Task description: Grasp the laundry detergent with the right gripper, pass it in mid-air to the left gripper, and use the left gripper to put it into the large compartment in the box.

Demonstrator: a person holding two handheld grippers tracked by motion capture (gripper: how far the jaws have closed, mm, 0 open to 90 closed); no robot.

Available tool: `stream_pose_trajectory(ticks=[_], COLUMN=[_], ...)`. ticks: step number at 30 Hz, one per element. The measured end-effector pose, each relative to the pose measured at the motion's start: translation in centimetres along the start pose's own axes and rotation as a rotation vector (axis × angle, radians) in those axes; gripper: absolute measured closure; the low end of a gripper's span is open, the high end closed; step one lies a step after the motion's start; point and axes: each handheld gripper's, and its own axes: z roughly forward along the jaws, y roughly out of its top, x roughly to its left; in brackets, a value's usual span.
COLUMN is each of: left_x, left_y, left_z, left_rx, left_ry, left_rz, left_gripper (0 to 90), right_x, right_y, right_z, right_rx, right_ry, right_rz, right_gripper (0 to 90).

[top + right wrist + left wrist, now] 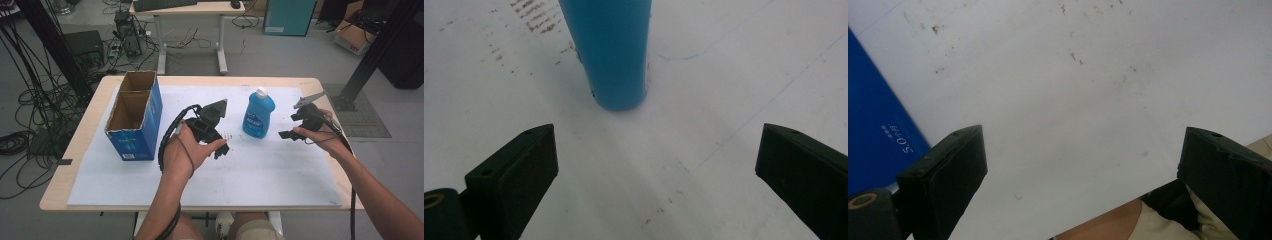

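right gripper (286,134) jaws wide, lined up just right of upright blue bottle (258,115) to grab | left gripper (220,149) jaws wide, empty, waiting near cardboard box (134,114)

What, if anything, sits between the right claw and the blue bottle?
Nothing visible does. The right claw is open, and bare white sheet lies between it and the upright blue bottle just ahead.

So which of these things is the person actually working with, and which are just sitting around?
In the job:
- blue bottle, standing upright on the white sheet
- right hand-held gripper, jaws open, aimed at the bottle's base
- left hand-held gripper, jaws open over the bare sheet

Probably just around:
- blue cardboard box, open-topped, at the left
- desk behind the table
- cables on the floor
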Motion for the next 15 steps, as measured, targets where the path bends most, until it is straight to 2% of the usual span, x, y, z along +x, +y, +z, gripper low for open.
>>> stream_pose_trajectory(ticks=[4,15], left_x=[0.0,0.2], left_y=[0.0,-0.2], left_z=[0.2,0.1], left_rx=[-0.002,0.0], left_ry=[-0.001,-0.004], left_rz=[-0.004,-0.008], left_gripper=[5.8,5.9], right_x=[0.4,1.2], right_y=[0.2,0.9], right_z=[0.6,1.8], right_rx=[-0.039,-0.095], right_ry=[0.013,0.024], right_rz=[-0.004,-0.029], right_gripper=[3.2,3.0])
